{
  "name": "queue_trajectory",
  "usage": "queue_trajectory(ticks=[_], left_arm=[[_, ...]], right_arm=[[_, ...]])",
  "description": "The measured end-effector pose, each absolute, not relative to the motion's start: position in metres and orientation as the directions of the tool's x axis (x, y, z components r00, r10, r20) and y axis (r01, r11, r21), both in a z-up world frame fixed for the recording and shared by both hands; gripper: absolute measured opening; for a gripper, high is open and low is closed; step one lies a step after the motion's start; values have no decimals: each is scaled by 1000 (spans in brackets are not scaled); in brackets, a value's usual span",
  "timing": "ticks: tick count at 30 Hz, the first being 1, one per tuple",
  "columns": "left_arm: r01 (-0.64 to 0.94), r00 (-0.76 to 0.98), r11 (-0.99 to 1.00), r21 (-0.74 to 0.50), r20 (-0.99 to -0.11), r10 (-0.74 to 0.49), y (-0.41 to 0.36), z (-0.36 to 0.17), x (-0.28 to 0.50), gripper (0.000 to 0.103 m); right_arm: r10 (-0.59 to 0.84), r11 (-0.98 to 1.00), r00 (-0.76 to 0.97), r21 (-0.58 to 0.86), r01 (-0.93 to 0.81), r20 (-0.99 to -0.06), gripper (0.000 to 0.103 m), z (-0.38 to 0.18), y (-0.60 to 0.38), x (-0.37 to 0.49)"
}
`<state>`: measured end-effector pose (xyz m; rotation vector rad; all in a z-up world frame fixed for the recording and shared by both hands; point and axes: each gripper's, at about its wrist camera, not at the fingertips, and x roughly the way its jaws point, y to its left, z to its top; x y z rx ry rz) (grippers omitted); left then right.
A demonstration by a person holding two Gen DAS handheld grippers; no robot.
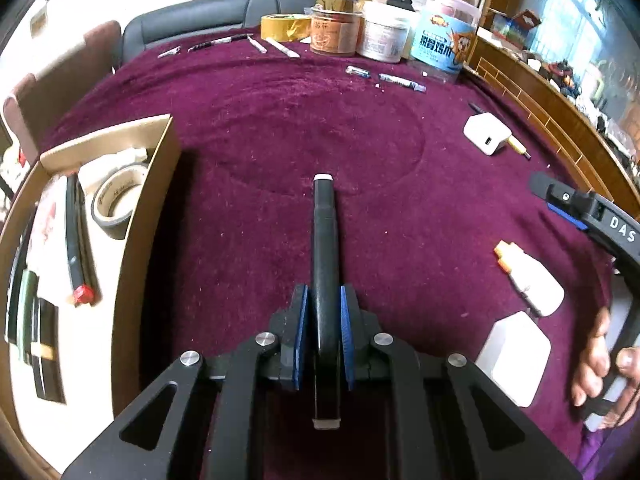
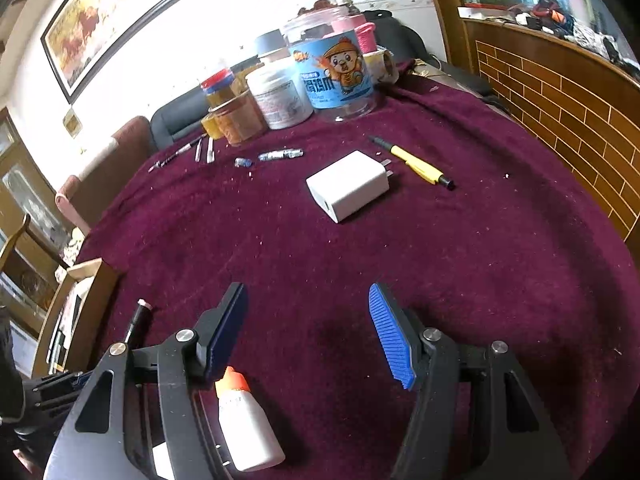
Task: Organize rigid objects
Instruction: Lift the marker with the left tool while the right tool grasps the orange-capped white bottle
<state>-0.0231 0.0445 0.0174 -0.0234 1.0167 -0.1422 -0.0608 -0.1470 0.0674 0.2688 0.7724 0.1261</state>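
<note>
The counter (image 1: 280,120), under a maroon cloth, fills both views. At the left edge of the left wrist view a cardboard box (image 1: 136,240) already holds a tape roll (image 1: 116,204), a red-capped stick (image 1: 78,256) and some flat items, so part of the sorting looks done. Jars (image 1: 384,32) crowd the top of the frame.

A good deal appears left. A white charger (image 2: 348,186) and a yellow pen (image 2: 416,164) lie right of centre in the right wrist view, small tubes (image 2: 280,155) and thin sticks (image 2: 204,150) sit upper left of them, and a white bottle (image 2: 244,424) with an orange cap lies at the bottom. A white pad (image 1: 516,356) lies at lower right of the left wrist view.

The left tongs (image 1: 323,336) are clamped on a black marker (image 1: 326,248), which juts toward frame centre, just right of the box.

The right tongs (image 2: 308,332) stand apart, holding nothing; the bottle lies beneath the left pad (image 2: 224,332), contact unclear.
</note>
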Motion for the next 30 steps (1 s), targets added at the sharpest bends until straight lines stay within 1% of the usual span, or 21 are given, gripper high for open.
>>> queue_trajectory(ticks=[2,5,8,11,13,15,16,17,19,24,27,30], left_arm=[[115,512,989,-89,-848,-136,44,17,-22,12],[124,503,979,-161,-840,-202,58,25,-32,11],[124,529,970,-208,-813,-242,74,40,-49,11],[115,548,951,-288,-780,-303,95,55,-67,11],[106,569,935,-338,-751,-336,113,66,-82,11],[98,588,928,-359,-732,-345,127,74,-92,11],[89,600,928,-362,-724,-340,137,78,-99,11],[76,611,929,-362,-720,-330,146,81,-104,11],[34,632,936,-349,-718,-291,169,84,-113,11],[-89,625,933,-348,-749,-220,219,66,-119,12],[-145,586,917,-372,-779,-223,236,46,-117,12],[-158,560,899,-409,-787,-259,238,30,-116,12]], right_arm=[[212,960,704,280,-20,-678,62,65,-145,-61],[248,954,662,299,-38,-707,62,65,-142,-62],[294,951,609,288,-111,-737,62,68,-130,-74],[267,963,563,194,-188,-782,62,68,-110,-85],[201,972,551,95,-214,-810,62,65,-97,-89],[150,974,532,32,-224,-834,48,58,-89,-88],[137,973,512,16,-232,-848,33,52,-86,-87],[127,972,499,8,-234,-857,25,49,-84,-86],[99,974,510,-22,-227,-855,24,47,-83,-87],[136,982,524,44,-185,-841,24,63,-91,-91],[190,976,532,100,-193,-825,24,83,-87,-95],[238,964,529,132,-232,-815,24,100,-68,-100]])
